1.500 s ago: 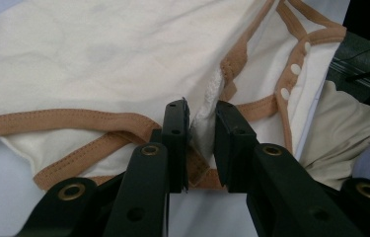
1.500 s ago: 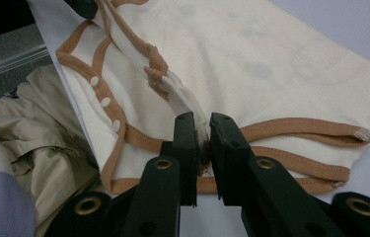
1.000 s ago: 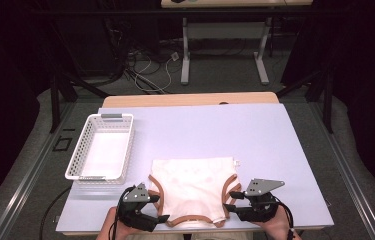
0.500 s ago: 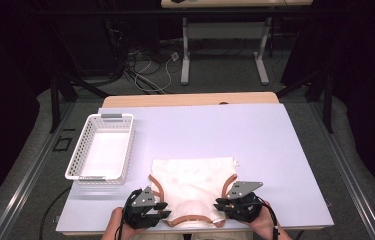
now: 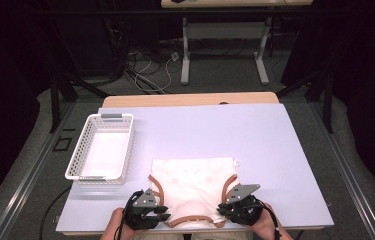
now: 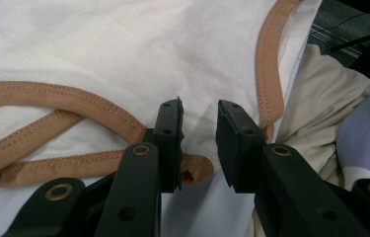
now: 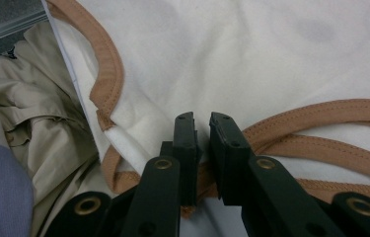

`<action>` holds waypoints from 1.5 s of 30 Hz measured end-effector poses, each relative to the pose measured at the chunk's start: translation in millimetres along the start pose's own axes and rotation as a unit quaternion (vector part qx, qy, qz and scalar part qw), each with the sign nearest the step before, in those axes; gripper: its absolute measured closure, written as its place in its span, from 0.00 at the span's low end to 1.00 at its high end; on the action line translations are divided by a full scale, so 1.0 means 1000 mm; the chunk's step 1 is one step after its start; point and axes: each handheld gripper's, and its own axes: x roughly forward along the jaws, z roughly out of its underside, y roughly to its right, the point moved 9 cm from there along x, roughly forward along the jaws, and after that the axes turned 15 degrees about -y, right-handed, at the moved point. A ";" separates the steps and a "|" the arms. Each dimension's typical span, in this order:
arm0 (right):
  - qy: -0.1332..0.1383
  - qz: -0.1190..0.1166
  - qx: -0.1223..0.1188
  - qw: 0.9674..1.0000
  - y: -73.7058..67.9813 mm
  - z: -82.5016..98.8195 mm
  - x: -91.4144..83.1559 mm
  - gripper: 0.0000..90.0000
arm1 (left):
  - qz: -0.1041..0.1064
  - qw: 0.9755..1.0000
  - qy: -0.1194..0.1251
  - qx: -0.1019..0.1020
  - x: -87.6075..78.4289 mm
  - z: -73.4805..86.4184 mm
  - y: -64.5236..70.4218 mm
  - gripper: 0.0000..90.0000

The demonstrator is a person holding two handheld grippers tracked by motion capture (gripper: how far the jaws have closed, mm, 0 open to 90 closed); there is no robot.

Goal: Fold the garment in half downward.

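A cream cloth (image 5: 192, 185) with brown trim (image 6: 49, 94) lies flat at the near edge of the desk (image 5: 275, 150). The left tongs (image 5: 151, 214) have just been closing and now pinch its near left corner. The right tongs (image 5: 235, 207) have just been closing too and pinch the near right corner by the trim. A white basket (image 5: 102, 150) sits well apart, to the left.
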 end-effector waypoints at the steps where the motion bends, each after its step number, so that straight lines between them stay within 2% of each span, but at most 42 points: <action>1: 0.001 0.005 -0.003 1.000 0.000 -0.001 0.000 0.90 | -0.001 1.000 0.000 0.000 0.000 0.000 0.000 0.79; 3: 0.001 0.000 0.001 1.000 -0.001 -0.001 0.000 0.86 | -0.005 1.000 0.008 -0.001 0.000 -0.001 0.000 0.78; 5: 0.008 -0.001 0.004 1.000 0.001 -0.002 -0.002 0.75 | -0.010 1.000 0.008 0.004 -0.002 -0.002 -0.002 0.72; 6: 0.011 -0.006 0.003 1.000 0.001 -0.003 -0.003 0.69 | -0.013 1.000 0.010 0.003 -0.003 -0.002 -0.003 0.69; 9: 0.020 0.003 0.014 1.000 0.006 -0.003 -0.006 0.54 | -0.014 1.000 0.019 -0.003 -0.007 -0.002 -0.006 0.59; 12: 0.028 0.014 0.022 0.999 0.012 -0.004 -0.009 0.43 | -0.030 0.999 0.038 -0.020 -0.013 -0.004 -0.014 0.48; 15: 0.035 0.018 0.032 0.999 0.017 -0.005 -0.012 0.33 | -0.036 0.998 0.047 -0.036 -0.016 -0.003 -0.020 0.38; 21: 0.054 0.021 0.046 0.997 0.027 -0.007 -0.018 0.25 | -0.053 0.996 0.056 -0.053 -0.023 -0.001 -0.031 0.29; 22: 0.057 0.024 0.046 0.997 0.028 -0.008 -0.019 0.24 | -0.050 0.996 0.053 -0.054 -0.024 0.000 -0.031 0.27; 23: 0.062 0.024 0.047 0.997 0.030 -0.008 -0.020 0.22 | -0.056 0.995 0.061 -0.058 -0.025 -0.001 -0.033 0.25; 27: 0.065 0.031 0.056 0.996 0.037 -0.008 -0.022 0.18 | -0.070 0.993 0.065 -0.069 -0.027 0.000 -0.038 0.18; 28: 0.064 0.034 0.058 0.996 0.039 -0.008 -0.022 0.18 | -0.065 0.993 0.065 -0.072 -0.028 0.000 -0.038 0.17; 30: 0.064 0.039 0.063 0.995 0.044 -0.007 -0.021 0.16 | -0.078 0.992 0.068 -0.073 -0.029 0.000 -0.041 0.15; 32: 0.064 0.038 0.066 0.995 0.045 -0.007 -0.021 0.16 | -0.072 0.992 0.066 -0.078 -0.029 0.001 -0.040 0.14; 33: 0.069 0.043 0.067 0.994 0.049 -0.008 -0.022 0.15 | -0.082 0.992 0.067 -0.072 -0.031 0.001 -0.044 0.13; 39: 0.077 0.049 0.072 0.993 0.057 -0.012 -0.023 0.12 | -0.087 0.991 0.061 -0.081 -0.031 0.004 -0.049 0.11; 45: 0.095 0.056 0.073 0.991 0.063 -0.019 -0.027 0.10 | -0.094 0.989 0.070 -0.090 -0.032 0.004 -0.054 0.10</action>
